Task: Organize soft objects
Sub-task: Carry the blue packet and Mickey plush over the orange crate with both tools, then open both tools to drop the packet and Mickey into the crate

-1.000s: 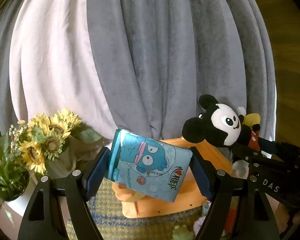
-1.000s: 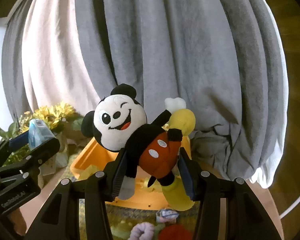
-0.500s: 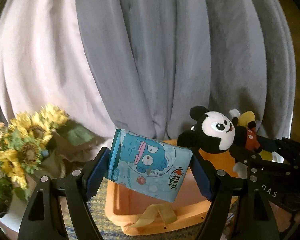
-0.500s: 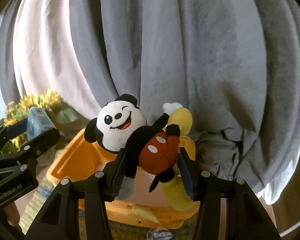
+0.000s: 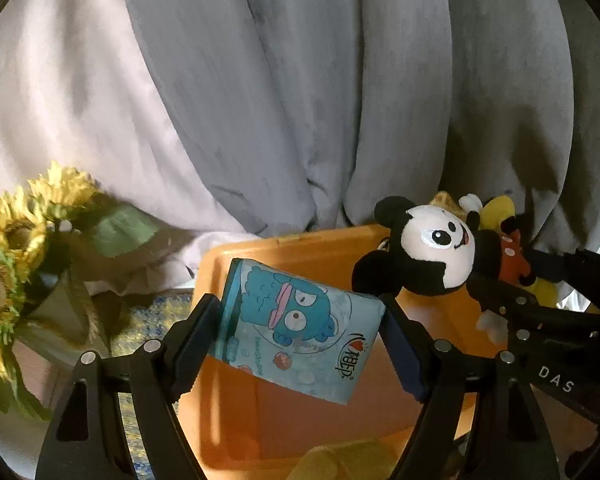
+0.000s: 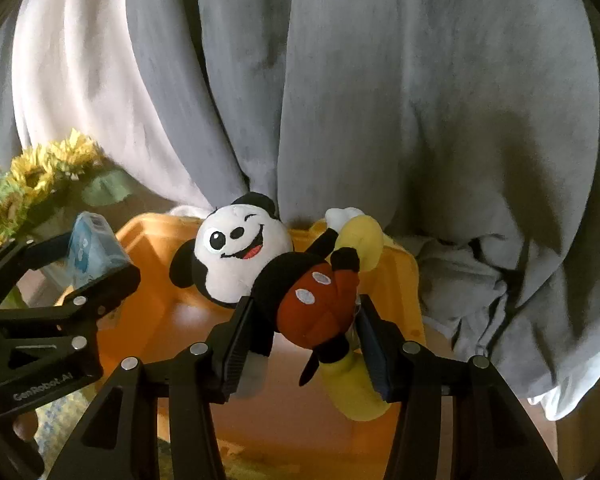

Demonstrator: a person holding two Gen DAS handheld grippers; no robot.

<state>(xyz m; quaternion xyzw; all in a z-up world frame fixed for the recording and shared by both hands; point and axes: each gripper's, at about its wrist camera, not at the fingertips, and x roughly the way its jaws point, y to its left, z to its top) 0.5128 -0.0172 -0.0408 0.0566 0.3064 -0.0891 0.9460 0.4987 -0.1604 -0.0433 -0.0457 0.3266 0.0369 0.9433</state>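
Observation:
My left gripper [image 5: 300, 332] is shut on a light blue tissue pack [image 5: 296, 328] printed with a blue cartoon fish. It holds the pack above the open orange bin [image 5: 300, 240]. My right gripper [image 6: 300, 336] is shut on a Mickey Mouse plush [image 6: 296, 276] by its red shorts, above the same orange bin [image 6: 148, 280]. The plush [image 5: 432, 248] and right gripper also show at the right of the left wrist view. The tissue pack [image 6: 94, 248] and left gripper show at the left of the right wrist view.
Grey and pale curtains [image 5: 300, 100] hang close behind the bin. A sunflower bouquet [image 5: 16, 248] stands at the left. A checked blue-yellow cloth [image 5: 152, 320] lies under the bin. Something yellow [image 5: 340, 460] lies low in the bin.
Both grippers have moved forward and over the orange bin with their objects still held. The bin now fills the lower view, and the sunflowers have slid left.

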